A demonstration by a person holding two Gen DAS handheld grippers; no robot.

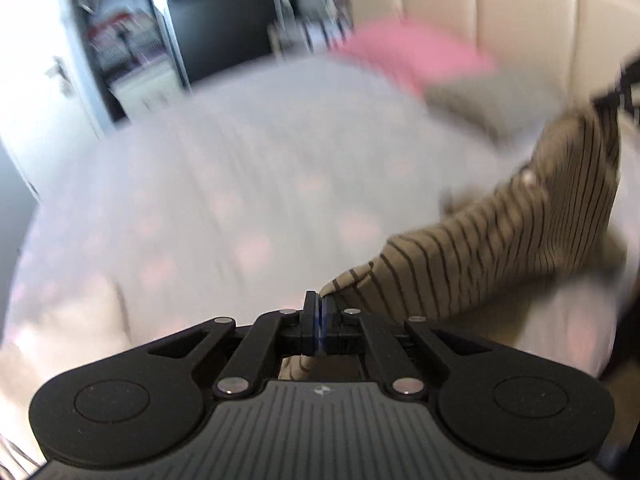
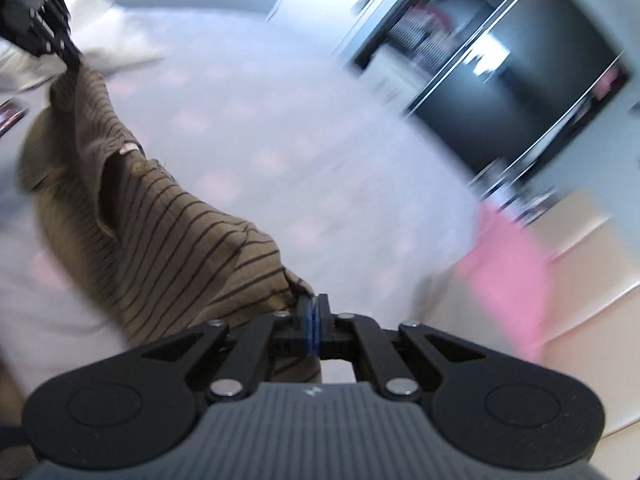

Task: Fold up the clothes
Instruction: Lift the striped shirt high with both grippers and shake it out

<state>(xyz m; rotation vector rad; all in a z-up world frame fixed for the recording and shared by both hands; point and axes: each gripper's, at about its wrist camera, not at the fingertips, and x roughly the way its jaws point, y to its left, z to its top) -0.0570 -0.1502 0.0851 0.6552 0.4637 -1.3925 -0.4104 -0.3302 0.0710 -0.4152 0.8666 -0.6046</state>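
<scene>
Tan striped knit top [image 1: 500,240] is strung up over the bed [image 1: 240,184], left gripper [image 1: 319,312] and right gripper [image 2: 314,316] each pinched tight on an edge. Your grips look shallow, so a quick swing could yank fabric free.

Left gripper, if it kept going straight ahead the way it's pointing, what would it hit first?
Probably the bed cover. The left gripper, shut on the striped garment, points over open bedding; blur makes depth uncertain.
</scene>
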